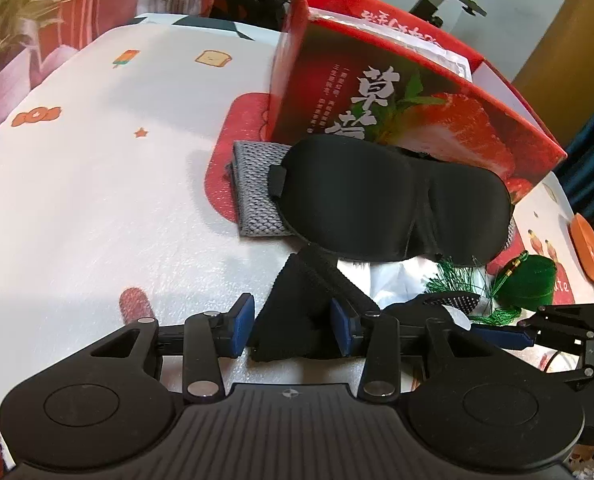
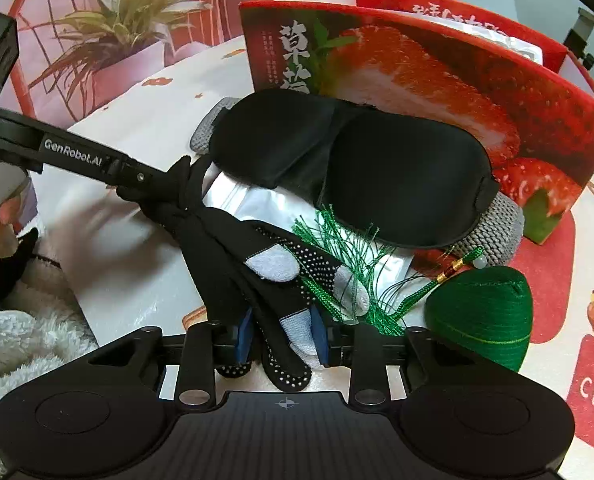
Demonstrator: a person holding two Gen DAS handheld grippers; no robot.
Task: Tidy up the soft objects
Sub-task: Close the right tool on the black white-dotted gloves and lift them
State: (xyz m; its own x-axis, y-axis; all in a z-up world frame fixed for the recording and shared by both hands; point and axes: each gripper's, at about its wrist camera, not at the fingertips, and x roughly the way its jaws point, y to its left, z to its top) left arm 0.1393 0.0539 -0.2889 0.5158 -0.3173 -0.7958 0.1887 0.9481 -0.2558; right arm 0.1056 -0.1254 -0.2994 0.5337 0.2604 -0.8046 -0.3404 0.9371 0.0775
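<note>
A black glove (image 2: 257,264) with white dots and grey fingertips lies on the table. My right gripper (image 2: 283,338) is shut on its finger end. My left gripper (image 1: 293,326) is shut on its black cuff (image 1: 297,312); it also shows in the right wrist view (image 2: 165,196) at the left. A black sleep mask (image 1: 393,204) (image 2: 357,168) lies on a grey knitted cloth (image 1: 257,196) (image 2: 493,228) in front of a red strawberry box (image 1: 417,92) (image 2: 437,76). A green tasselled pouch (image 1: 525,280) (image 2: 481,320) sits at the right.
A silver foil packet (image 2: 257,204) lies under the mask and glove. The tablecloth (image 1: 97,200) is white with small prints. An orange disc (image 1: 589,248) sits at the right edge. A potted plant (image 2: 113,40) stands behind the table. White fleece (image 2: 17,344) lies at the lower left.
</note>
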